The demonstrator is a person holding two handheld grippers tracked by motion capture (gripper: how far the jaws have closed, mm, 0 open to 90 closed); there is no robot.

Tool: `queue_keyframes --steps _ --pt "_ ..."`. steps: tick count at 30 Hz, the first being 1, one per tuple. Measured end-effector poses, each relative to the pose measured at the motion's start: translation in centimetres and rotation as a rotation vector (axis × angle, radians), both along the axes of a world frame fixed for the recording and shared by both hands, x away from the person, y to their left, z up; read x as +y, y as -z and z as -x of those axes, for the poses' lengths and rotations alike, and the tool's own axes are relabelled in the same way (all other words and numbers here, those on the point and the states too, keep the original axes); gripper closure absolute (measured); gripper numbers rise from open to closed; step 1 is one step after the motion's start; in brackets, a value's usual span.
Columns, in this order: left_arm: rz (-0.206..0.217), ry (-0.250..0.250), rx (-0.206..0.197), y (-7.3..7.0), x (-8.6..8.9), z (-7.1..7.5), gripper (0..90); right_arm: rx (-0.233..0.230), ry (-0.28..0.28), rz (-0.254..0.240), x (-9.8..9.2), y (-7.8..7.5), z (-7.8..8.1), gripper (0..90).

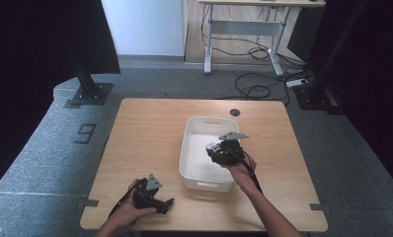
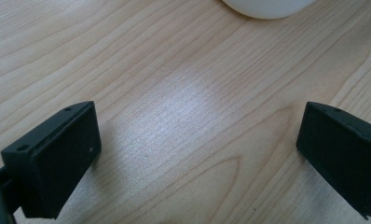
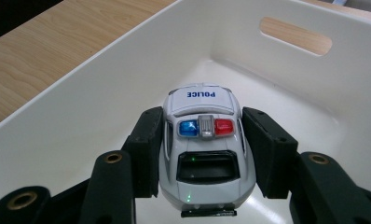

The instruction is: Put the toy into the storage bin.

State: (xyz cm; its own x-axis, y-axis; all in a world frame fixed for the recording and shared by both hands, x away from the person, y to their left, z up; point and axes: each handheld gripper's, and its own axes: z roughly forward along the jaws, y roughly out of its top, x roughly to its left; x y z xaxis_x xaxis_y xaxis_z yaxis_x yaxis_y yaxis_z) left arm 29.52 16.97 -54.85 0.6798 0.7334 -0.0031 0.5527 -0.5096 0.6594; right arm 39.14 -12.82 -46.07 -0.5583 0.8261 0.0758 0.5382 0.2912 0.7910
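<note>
A white toy police car [image 3: 204,144] with a blue and red light bar sits between the jaws of my right gripper [image 3: 202,149], which is shut on its two sides. That gripper [image 1: 219,150] hangs inside the white plastic bin [image 1: 190,143] on the wooden table, and the car [image 1: 213,147] shows as a small white shape at its tip. My left gripper [image 1: 169,203] rests low near the table's front edge, left of the bin. Its jaws stand wide apart over bare wood [image 2: 197,140] with nothing between them.
The bin has cut-out handles in its end walls [image 3: 295,36]. One rounded corner of the bin [image 2: 267,7] lies just beyond my left gripper. A round cable hole [image 1: 234,112] sits at the table's back edge. Beyond the table stand a desk frame [image 1: 244,29] and loose floor cables.
</note>
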Motion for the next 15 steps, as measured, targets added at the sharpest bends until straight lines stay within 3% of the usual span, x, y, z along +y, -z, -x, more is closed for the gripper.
queue_keyframes --steps 15 --pt "-0.002 0.002 0.000 0.0 0.0 0.0 0.0 0.002 -0.011 0.003 1.7 -1.0 -0.8 49.9"
